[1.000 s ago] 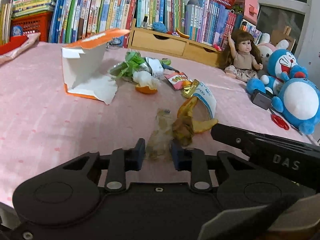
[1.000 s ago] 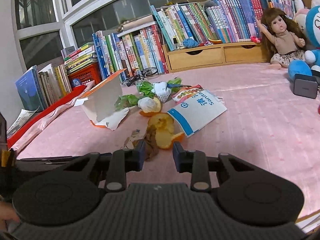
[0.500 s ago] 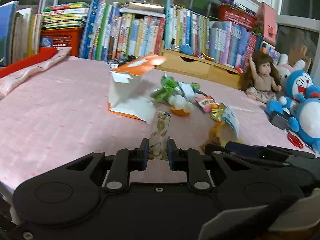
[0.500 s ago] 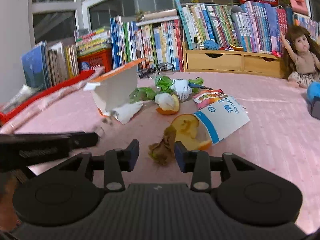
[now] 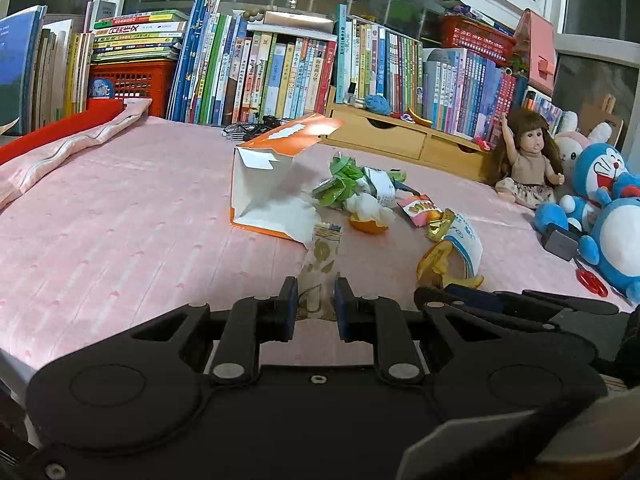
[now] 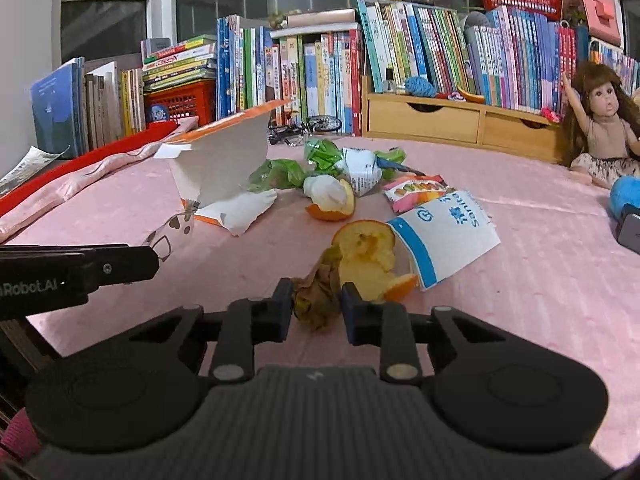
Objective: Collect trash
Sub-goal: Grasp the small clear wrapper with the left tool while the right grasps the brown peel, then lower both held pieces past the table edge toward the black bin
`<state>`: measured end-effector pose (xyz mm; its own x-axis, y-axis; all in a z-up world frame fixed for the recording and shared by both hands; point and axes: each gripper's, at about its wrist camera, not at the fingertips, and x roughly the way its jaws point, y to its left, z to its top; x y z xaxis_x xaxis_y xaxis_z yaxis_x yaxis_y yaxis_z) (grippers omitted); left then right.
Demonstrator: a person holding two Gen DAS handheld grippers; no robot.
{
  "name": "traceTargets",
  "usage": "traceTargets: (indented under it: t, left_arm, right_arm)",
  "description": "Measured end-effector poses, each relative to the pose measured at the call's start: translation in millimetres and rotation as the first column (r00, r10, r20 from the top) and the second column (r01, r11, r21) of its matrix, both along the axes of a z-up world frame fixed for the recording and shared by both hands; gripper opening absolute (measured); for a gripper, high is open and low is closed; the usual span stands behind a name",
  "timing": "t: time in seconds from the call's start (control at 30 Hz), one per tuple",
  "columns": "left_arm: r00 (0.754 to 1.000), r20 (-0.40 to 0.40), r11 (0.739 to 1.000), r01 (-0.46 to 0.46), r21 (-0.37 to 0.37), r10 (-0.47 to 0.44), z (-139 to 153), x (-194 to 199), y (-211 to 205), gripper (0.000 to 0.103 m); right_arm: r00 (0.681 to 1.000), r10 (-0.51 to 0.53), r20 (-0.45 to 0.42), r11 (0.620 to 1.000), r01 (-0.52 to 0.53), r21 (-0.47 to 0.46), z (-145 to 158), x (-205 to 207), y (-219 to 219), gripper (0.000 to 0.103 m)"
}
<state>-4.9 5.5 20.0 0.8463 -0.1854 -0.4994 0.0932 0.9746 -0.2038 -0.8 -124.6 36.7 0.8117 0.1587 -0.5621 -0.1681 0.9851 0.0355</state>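
My left gripper [image 5: 316, 304] is shut on a clear wrapper with gold print [image 5: 320, 260], which stands up between the fingers above the pink table. The right wrist view shows the same wrapper [image 6: 176, 232] at the left gripper's tip. My right gripper [image 6: 316, 306] is shut on a crumpled brown scrap [image 6: 318, 296], low over the table. Just beyond it lie an orange peel [image 6: 368, 256] and a white and blue packet [image 6: 444, 236]. Farther back lie a snack packet [image 6: 416, 192], green wrappers [image 6: 280, 172] and an orange and white paper bag [image 6: 224, 160], on its side with its mouth open.
Books [image 5: 280, 68] and a wooden drawer box [image 5: 384, 136] line the back edge. A doll [image 5: 528, 164], blue plush toys [image 5: 616, 216], a grey device [image 5: 560, 242] and red scissors [image 5: 592, 282] sit at the right. A pink cloth [image 5: 60, 156] lies at the left.
My left gripper has lifted the clear wrapper off the table and turned left. My right gripper has moved onto the brown scrap and its fingers have come together on it.
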Motion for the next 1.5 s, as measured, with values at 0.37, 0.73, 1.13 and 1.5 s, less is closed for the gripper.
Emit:
traceTargets:
  t: [0.37, 0.73, 1.13, 1.5]
  left_arm:
    - [1.0, 0.003, 1.0, 0.015, -0.01, -0.015, 4.0, -27.8, 1.3, 0.018]
    - [0.998, -0.016, 0.997, 0.059, -0.05, -0.06, 9.5, -92.2, 8.2, 0.018]
    - [0.96, -0.231, 0.987, 0.157, -0.013, -0.156, -26.4, -138.6, 13.6, 0.018]
    - [0.87, -0.481, 0.988, 0.148, 0.051, -0.105, -92.4, -137.1, 10.5, 0.018]
  right_arm:
    - [0.999, 0.026, 0.029, 0.999, -0.028, 0.044, 15.3, -33.0, -6.2, 0.03]
    - [0.997, 0.071, 0.001, 0.992, -0.071, 0.103, 17.0, -96.2, -11.1, 0.03]
    - [0.985, 0.085, -0.148, 0.991, -0.067, 0.119, -15.0, -143.6, -8.3, 0.03]
    - [0.936, 0.059, -0.346, 0.993, -0.019, 0.118, -71.2, -158.4, -5.2, 0.03]
